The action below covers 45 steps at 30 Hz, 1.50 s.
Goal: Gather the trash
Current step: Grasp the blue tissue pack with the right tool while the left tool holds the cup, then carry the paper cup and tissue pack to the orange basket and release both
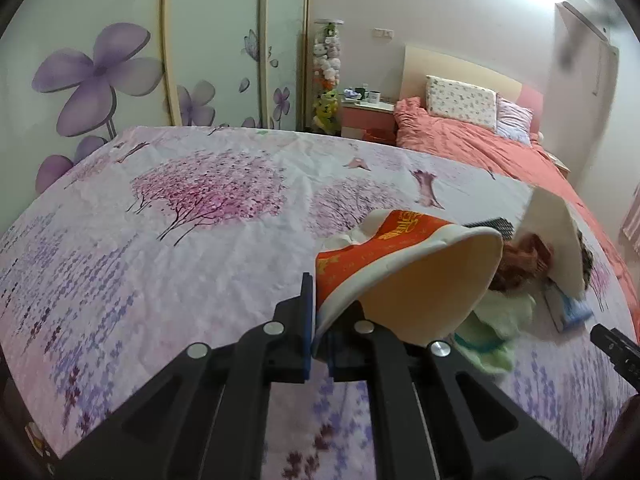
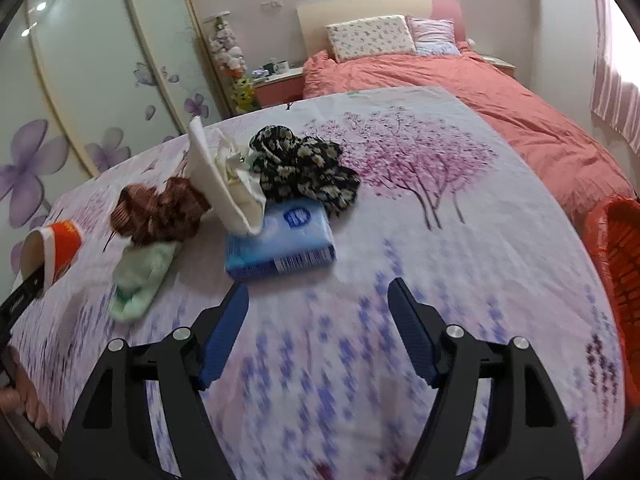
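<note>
— Two grippers: what is each doing?
— The left gripper (image 1: 318, 336) has its fingers pinching the rim of a red paper cup (image 1: 400, 264), lifted off the surface (image 2: 400, 240), probably for binning. The right gripper's (image 2: 318, 328) fingers are spread, holding nothing.
— Where from the blue tissue pack (image 2: 280, 240)?
— The cup is far left of it; a white cup (image 2: 224, 188) with tissue leans against it. An orange basket (image 2: 616, 260) waits far right.
— The room?
— A bedroom: pink bed (image 2: 480, 92) beyond the pack.
</note>
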{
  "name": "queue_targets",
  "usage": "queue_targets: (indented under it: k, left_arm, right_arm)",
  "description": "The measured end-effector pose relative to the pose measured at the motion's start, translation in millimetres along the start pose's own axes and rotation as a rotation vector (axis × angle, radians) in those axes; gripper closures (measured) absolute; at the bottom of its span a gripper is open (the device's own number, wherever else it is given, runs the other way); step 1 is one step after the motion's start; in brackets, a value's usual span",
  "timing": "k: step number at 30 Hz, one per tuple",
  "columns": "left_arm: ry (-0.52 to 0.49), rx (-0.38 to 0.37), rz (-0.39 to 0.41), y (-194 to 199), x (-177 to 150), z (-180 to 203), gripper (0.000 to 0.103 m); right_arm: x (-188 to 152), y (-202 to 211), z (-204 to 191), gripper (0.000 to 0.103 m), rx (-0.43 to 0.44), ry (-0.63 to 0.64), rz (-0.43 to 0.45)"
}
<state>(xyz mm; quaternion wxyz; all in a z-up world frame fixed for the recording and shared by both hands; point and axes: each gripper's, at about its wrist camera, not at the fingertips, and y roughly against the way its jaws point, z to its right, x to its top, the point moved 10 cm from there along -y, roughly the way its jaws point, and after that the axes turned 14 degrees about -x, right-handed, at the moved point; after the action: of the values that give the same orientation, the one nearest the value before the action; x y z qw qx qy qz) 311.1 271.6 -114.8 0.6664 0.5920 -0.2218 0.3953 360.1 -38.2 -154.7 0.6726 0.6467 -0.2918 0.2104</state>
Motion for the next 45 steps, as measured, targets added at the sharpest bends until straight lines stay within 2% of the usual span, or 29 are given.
queue_targets:
  k: [7,14,15,17,18,23,29,33,45]
  left_arm:
    - [0.002,-0.005,-0.013,-17,5,-3,0.097]
    - [0.014,-0.012,-0.037,-29,1,-4,0.097]
    - [0.014,-0.012,-0.039,-29,1,-4,0.097]
    - [0.012,-0.012,-0.04,-30,0,-4,0.097]
    - [0.012,-0.012,-0.04,-29,0,-3,0.097]
    - [0.006,-0.022,-0.034,-27,0,2,0.097]
    - [-0.004,-0.043,-0.028,-22,0,17,0.097]
    - [-0.023,-0.063,-0.018,-14,3,36,0.097]
    - [-0.105,-0.157,0.018,16,13,113,0.096]
  right_arm:
    - [7,-19,-29,0.017,-0.064,0.074,-0.01]
    - [10,-32,-36,0.017,-0.103,0.116,-0.05]
    - [12,-33,-36,0.018,-0.107,0.119,-0.048]
    - [12,-31,-34,0.028,-0.106,0.127,-0.039]
    - [10,-30,-32,0.028,-0.106,0.136,-0.038]
    - [0,-20,-7,0.028,-0.102,0.115,-0.036]
    - [-6,-6,45,0.028,-0.172,0.051,-0.011]
    - [-4,3,68,0.028,-0.184,0.004,0.003]
    - [15,59,114,0.028,-0.183,-0.069,0.148]
